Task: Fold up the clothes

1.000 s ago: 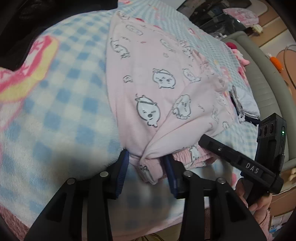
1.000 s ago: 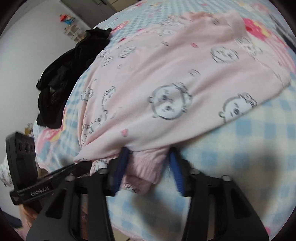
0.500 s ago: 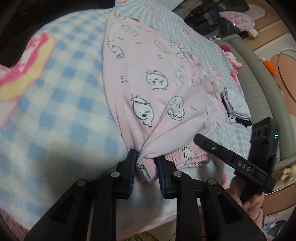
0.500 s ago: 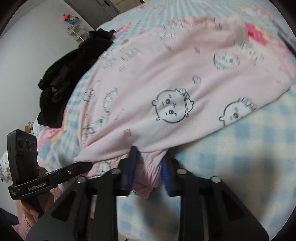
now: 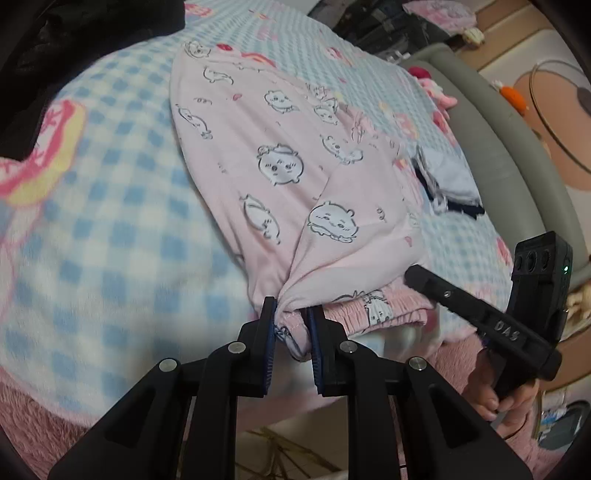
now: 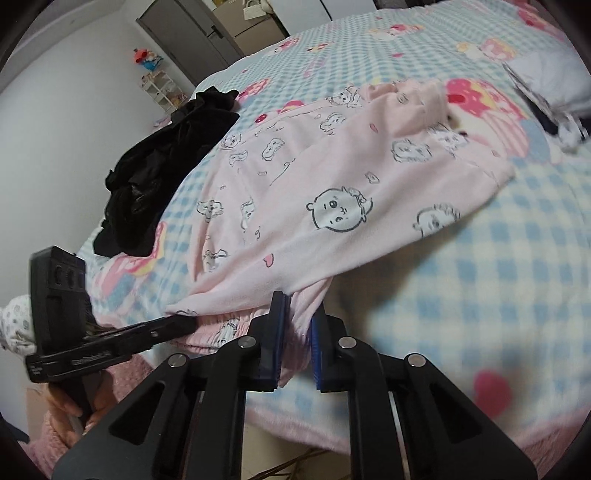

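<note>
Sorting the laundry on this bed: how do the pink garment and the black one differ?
The pink pajama garment is pale with cartoon faces; the black garment is plain and dark. The pink one lies spread fairly flat, the black one in a crumpled heap. The left gripper and right gripper are shut on the pink one's near edge; the black one is unheld. Both rest on the checked blanket.

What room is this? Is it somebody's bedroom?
Most likely a bedroom. A bed with a blue checked blanket fills the view, pink cartoon pyjamas are spread on it beside a heap of black clothes, and a door and a small toy shelf stand behind.
</note>
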Motion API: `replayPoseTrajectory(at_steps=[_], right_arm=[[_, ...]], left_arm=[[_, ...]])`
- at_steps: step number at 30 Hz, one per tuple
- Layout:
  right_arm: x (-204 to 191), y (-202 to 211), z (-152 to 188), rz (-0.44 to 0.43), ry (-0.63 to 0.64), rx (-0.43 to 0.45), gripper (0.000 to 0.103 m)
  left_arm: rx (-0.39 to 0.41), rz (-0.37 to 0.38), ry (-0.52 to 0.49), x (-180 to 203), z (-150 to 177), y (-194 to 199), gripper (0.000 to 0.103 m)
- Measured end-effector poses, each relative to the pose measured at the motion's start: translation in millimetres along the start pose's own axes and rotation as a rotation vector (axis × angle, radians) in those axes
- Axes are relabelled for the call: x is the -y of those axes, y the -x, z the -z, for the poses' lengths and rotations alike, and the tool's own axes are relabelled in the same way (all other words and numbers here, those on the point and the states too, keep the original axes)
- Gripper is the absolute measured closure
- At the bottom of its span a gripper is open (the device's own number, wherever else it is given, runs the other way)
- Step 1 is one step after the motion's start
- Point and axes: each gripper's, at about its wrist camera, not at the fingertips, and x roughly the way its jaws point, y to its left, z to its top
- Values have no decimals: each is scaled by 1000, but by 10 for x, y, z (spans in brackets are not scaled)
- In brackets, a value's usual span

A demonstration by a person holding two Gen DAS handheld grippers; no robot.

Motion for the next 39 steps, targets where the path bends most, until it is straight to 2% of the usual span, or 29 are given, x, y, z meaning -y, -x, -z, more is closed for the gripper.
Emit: replayPoseTrajectory(at_steps=[3,6,8,10,12,14,17,20,23,26,28,31,34,39], right_arm=[[-24,-1,119,5,3,-18,92],[-81,-59,221,27,30,-38,92],[-78,-93,258,19,30,-49,92],[-51,-148,276,45,46,-58,91],[0,-208,302,86,44,-73,88],[89,-206,322,90,22,-85,88],[144,-75,317,118,29,-65,79],[135,110,296,149,60,-12,78],[70,154,255,141,75,16,78],[-10,89,228,122,86,19,77],[-22,-49,277,136,98,-27,77],[78,-100,321,147,64,-56,77],[247,109,236,138,3,-1,77],[670,484,-31,236,-101,118,76]], left_arm=[[-28,-3,-1,-70,104,33,86],[-8,-37,-6,-96,177,134,86],[2,-24,-12,-104,199,199,86],[-11,-18,0,-131,210,161,83],[-37,-57,19,-166,232,67,82],[-48,-70,25,-175,265,29,80],[-10,-57,27,-161,315,118,74],[50,-51,28,-152,342,243,73],[93,-41,23,-108,341,301,73],[82,-52,9,-73,332,254,73],[69,-89,-4,-31,332,197,73],[90,-108,-61,119,300,209,73],[108,-87,-156,370,159,193,73],[72,-67,-333,1110,-223,-237,72]])
